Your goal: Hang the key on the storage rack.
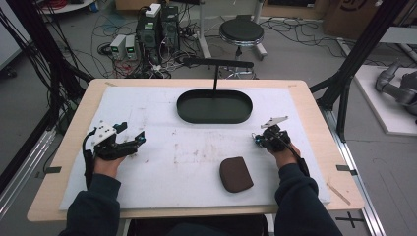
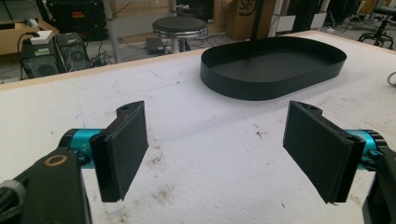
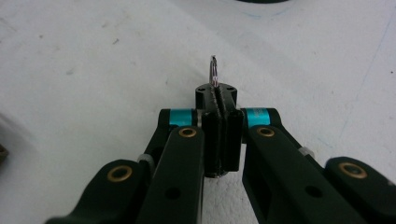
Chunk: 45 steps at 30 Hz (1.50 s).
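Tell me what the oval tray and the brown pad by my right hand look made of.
Oval tray: probably thin sheet metal with a matte black coat, judging by its thin straight wall and dull surface; plastic is possible. Brown pad: looks like leather or suede, given its dull dark-brown face, rounded corners and soft edges; the high view leaves it open.

overhead view; two close gripper views

Wooden table (image 1: 74, 128): white mat (image 1: 162, 167), black tray (image 1: 215, 106), brown pouch (image 1: 236, 174).

Black oval tray (image 1: 214, 106), brown pouch (image 1: 236, 174), stained white mat (image 1: 162, 162), pale wooden table (image 1: 314, 118), teal-accented black hand-held gripper (image 2: 215, 154).
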Motion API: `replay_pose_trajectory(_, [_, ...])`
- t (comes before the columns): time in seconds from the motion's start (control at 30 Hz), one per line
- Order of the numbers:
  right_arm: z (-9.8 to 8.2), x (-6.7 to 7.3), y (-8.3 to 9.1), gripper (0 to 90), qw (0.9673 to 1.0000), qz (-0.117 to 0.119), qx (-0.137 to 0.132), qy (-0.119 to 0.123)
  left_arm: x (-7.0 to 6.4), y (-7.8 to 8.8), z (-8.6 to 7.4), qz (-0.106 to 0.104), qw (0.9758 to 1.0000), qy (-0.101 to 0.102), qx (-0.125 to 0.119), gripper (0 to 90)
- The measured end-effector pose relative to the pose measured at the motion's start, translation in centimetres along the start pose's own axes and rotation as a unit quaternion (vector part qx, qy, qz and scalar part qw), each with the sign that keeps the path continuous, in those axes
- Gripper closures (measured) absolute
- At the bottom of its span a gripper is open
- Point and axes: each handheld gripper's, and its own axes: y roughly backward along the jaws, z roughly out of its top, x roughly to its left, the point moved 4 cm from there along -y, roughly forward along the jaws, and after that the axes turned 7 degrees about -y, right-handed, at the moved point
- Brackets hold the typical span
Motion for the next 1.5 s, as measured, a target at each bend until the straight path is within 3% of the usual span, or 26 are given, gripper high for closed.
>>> replay_pose_trajectory(0.33, [1.1, -0.1, 2.1, 90.0, 0.9970, 0.020, -0.073, -0.016, 0.3, 0.0, -0.1, 0.001, 1.0000, 0.004, -0.001, 21.9])
replay_pose_trajectory(0.57, [2.3, 0.1, 2.6, 90.0, 0.9956, 0.018, -0.092, -0.006, 0.3, 0.0, -0.1, -0.001, 1.0000, 0.005, -0.001, 21.9])
replay_pose_trajectory(0.83, [5.7, 0.1, 3.5, 90.0, 0.9930, 0.010, -0.117, 0.009, 0.5, 0.1, -0.2, 0.000, 1.0000, 0.007, 0.000, 21.9])
replay_pose_trajectory(0.93, [8.3, -0.4, 4.0, 90.0, 0.9902, 0.003, -0.139, 0.011, 0.7, 0.2, -0.2, 0.002, 1.0000, 0.005, 0.001, 21.9])
replay_pose_trajectory(0.97, [8.3, -0.4, 4.0, 90.0, 0.9902, 0.003, -0.139, 0.011, 0.7, 0.2, -0.2, 0.002, 1.0000, 0.005, 0.001, 21.9])
replay_pose_trajectory(1.03, [10.3, -1.1, 4.2, 90.0, 0.9872, 0.003, -0.159, 0.010, 0.7, 0.2, -0.2, 0.002, 1.0000, 0.006, 0.000, 21.9])
replay_pose_trajectory(1.13, [11.6, -1.5, 4.3, 90.0, 0.9860, 0.001, -0.167, 0.012, 0.7, 0.2, -0.3, 0.002, 1.0000, 0.006, 0.000, 21.9])
replay_pose_trajectory(1.27, [14.6, -2.6, 4.2, 90.0, 0.9818, 0.007, -0.190, 0.000, 0.9, 0.3, -0.3, 0.003, 1.0000, 0.009, -0.001, 21.9])
replay_pose_trajectory(1.47, [16.8, -3.6, 3.3, 90.0, 0.9814, 0.002, -0.192, -0.007, 0.9, 0.3, -0.3, 0.002, 1.0000, 0.009, 0.000, 21.9])
replay_pose_trajectory(1.5, [17.3, -4.0, 3.0, 90.0, 0.9798, 0.002, -0.199, -0.015, 0.9, 0.3, -0.3, 0.002, 1.0000, 0.008, -0.001, 21.9])
